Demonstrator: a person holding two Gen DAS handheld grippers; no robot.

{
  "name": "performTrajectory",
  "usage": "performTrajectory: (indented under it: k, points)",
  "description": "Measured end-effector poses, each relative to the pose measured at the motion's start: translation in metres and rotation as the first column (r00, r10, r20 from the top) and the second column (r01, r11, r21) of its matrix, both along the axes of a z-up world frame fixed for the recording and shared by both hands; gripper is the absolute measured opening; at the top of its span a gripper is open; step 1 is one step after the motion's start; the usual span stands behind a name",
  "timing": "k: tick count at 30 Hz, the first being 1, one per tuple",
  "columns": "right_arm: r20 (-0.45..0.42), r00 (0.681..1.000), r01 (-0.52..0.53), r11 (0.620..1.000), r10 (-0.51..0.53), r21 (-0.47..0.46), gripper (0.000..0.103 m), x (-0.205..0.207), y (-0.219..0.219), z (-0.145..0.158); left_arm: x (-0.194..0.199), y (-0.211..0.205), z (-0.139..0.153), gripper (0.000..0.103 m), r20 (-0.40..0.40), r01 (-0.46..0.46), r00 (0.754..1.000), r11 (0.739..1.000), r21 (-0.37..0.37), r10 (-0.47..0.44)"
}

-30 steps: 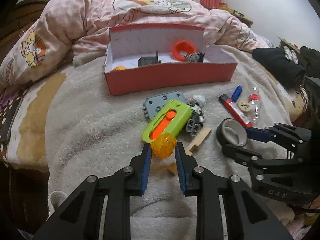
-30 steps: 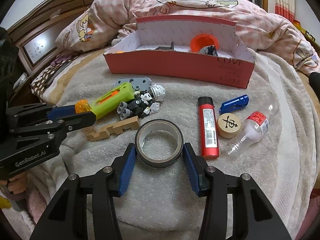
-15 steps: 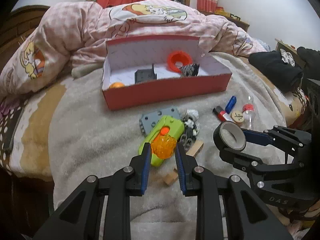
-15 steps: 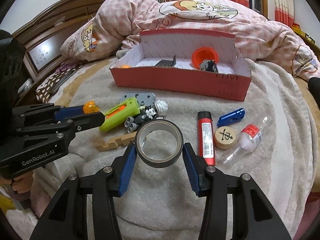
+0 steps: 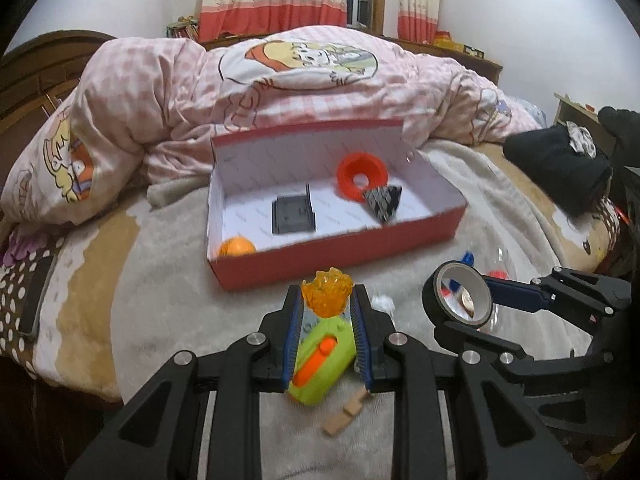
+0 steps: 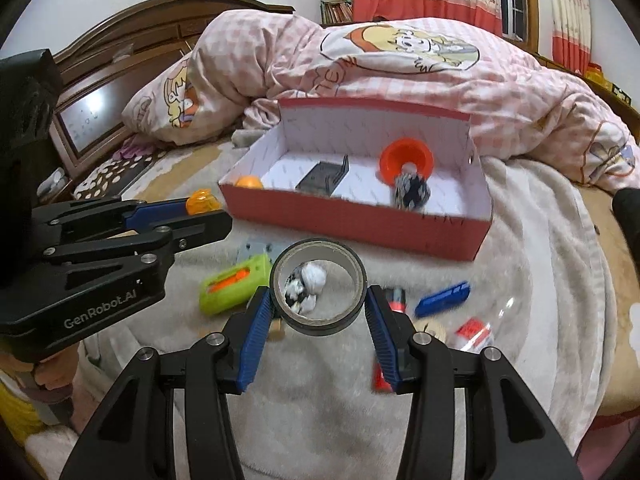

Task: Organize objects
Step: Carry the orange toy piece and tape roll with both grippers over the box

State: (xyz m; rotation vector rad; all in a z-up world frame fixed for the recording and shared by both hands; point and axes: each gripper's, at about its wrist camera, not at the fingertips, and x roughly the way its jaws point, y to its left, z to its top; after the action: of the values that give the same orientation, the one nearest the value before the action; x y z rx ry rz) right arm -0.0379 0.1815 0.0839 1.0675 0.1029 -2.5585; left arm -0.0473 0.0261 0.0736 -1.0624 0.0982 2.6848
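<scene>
From where I stand, the long red cardboard box with the white lining [image 5: 332,258] is the landmark, and both tools hang over the blanket on its near side. To the left of the box's middle, the left gripper [image 5: 327,304] stands narrow, pinching a faceted translucent orange plastic ball [image 5: 327,294] at its very tips, clear of the blanket. That hold looks shallow, so I judge it wants a level, unhurried carry over the near wall, letting go only once the ball is low above the lining, clear of the smooth orange ball [image 5: 236,247] in the box's left corner. Right of that, opposite the box's right half, the right gripper [image 6: 318,304] stands wide, clamped across a dark roll of adhesive tape [image 6: 318,286] held up on edge. I would tilt it flat before release, near the orange plastic funnel [image 6: 406,160], so it cannot roll.
</scene>
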Motion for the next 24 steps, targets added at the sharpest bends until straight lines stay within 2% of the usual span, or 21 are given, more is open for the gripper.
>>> performTrajectory:
  k: [10, 18, 24]
  points:
    - [-0.051, 0.999, 0.014, 0.999, -0.012, 0.038, 0.049, -0.034, 0.0, 0.027, -0.038, -0.002, 0.015, 0.023, -0.008, -0.068, 0.998, 0.998, 0.008, 0.068]
    - [-0.038, 0.997, 0.069, 0.997, -0.069, 0.014, 0.049, -0.079, 0.006, 0.024, -0.091, 0.004, 0.009, 0.023, -0.003, -0.141, 0.99, 0.99, 0.001, 0.141]
    - [-0.037, 0.994, 0.107, 0.994, -0.107, 0.0, 0.049, -0.109, 0.011, 0.021, -0.121, 0.009, 0.001, 0.023, 0.003, -0.153, 0.988, 0.988, -0.013, 0.153]
